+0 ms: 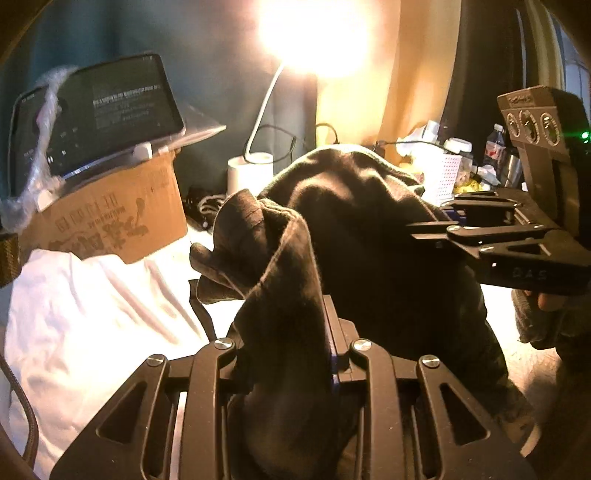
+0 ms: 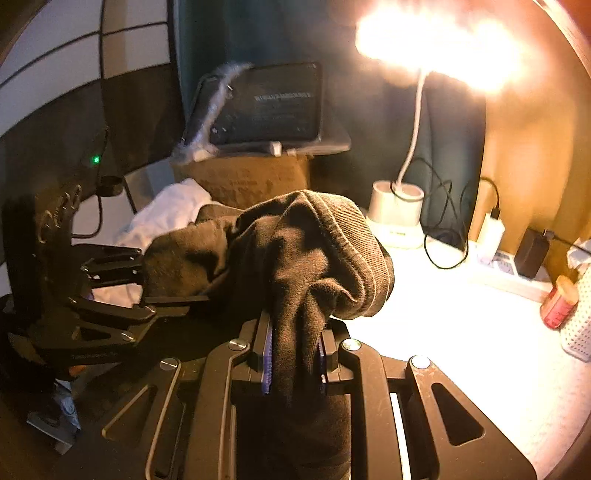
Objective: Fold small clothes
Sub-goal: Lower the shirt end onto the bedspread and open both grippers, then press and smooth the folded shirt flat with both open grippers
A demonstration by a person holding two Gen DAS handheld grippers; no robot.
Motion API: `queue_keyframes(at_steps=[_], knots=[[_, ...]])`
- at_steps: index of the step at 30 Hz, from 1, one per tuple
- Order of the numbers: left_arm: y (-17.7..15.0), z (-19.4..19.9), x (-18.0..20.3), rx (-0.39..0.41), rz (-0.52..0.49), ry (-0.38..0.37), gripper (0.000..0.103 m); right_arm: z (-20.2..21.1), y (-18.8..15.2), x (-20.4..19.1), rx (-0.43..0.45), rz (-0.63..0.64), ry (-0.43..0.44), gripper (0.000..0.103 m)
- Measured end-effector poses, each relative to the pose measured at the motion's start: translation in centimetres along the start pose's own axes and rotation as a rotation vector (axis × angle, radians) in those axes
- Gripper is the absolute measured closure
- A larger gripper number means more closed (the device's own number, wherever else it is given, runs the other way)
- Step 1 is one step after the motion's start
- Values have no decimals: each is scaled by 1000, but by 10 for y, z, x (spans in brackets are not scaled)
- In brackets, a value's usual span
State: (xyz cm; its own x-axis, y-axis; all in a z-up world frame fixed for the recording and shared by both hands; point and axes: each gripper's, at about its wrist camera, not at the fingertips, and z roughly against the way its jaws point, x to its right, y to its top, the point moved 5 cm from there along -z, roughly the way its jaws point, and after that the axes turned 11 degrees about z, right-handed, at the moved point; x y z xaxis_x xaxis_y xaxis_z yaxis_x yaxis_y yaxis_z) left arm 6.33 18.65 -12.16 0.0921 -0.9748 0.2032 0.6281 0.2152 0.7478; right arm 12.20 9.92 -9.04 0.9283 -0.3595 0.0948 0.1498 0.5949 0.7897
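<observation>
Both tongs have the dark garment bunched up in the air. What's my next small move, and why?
Probably draw the left tongs and right tongs apart to stretch the dark garment flat, then lower it onto the lit table. Each grips a bunched edge, and the cloth hangs crumpled between them, too wrinkled to fold.

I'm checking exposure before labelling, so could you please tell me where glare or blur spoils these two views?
Left wrist view: the lit white gooseneck desk lamp blows out the top centre, leaving the dark brown knitted garment mostly backlit. Right wrist view: the same lamp flares top right and washes out the white tabletop; the tablet screen looks soft.
</observation>
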Motion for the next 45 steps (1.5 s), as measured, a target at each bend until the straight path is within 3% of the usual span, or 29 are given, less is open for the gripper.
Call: queue_keyframes(at_steps=[8, 14, 15, 17, 20, 26, 29, 33, 40, 45], knots=[[-13, -36, -20, -95, 38, 24, 77, -39, -22, 15, -67, -59, 40, 83], [-14, -55, -38, -173, 127, 20, 77, -64, -35, 30, -127, -120, 51, 83], [-14, -58, -42, -186, 148, 23, 77, -69, -37, 34, -140, -136, 64, 79], [-15, -60, -51, -208, 202, 9, 77, -77, -46, 45, -169, -190, 71, 62], [-12, -63, -62, -217, 269, -8, 77, -80, -50, 62, -155, -270, 91, 53], [7, -67, -57, -181, 174, 51, 77, -77, -47, 94, -125, -318, 37, 53], [15, -77, -61, -170, 113, 107, 77, -77, -52, 109, -136, -310, -32, 54], [19, -86, -73, -199, 148, 99, 76, -72, -58, 123, -148, -351, -62, 54], [29, -74, -74, -134, 117, 170, 73, -57, -60, 121, -146, -292, -152, 53], [29, -55, -62, -117, 76, 149, 73, -41, -67, 120, -137, -296, -159, 53]])
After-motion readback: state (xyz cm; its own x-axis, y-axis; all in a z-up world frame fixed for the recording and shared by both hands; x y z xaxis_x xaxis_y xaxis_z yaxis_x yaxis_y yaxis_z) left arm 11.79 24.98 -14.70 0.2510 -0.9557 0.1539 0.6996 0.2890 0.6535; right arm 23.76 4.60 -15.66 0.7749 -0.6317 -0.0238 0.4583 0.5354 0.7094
